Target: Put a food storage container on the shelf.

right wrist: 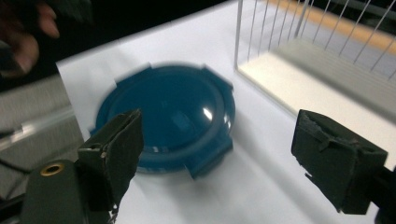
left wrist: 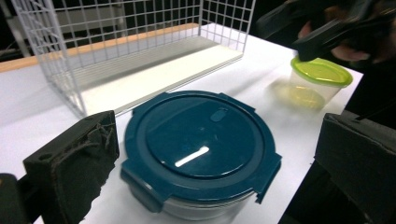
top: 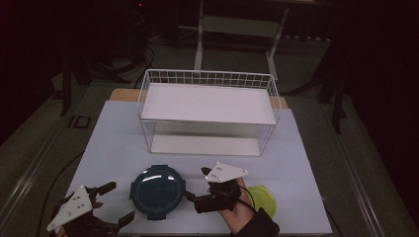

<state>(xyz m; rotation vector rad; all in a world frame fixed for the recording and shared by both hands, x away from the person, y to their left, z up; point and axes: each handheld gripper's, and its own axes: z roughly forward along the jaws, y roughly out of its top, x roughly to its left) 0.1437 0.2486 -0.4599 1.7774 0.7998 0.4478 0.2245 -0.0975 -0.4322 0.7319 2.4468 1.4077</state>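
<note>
Round glass container with dark teal clip-on lid [top: 158, 191] sits near the table's front edge, between two released grippers.

The left gripper view reveals its clear glass wall (the high view gives just the lid); left gripper [top: 114, 202] and right gripper [top: 197, 187] both gape, pads off it, with the small green-lidded plastic tub [left wrist: 319, 81] just beyond.

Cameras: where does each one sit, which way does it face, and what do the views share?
High view: above the person's side, looking forward and down on the table; left gripper, right gripper open.
Left gripper view: between its jaws, faces the blue-lidded container, green-lidded tub.
Right gripper view: between its jaws, faces that container, wire rack behind.
All three share container and rack.
</note>
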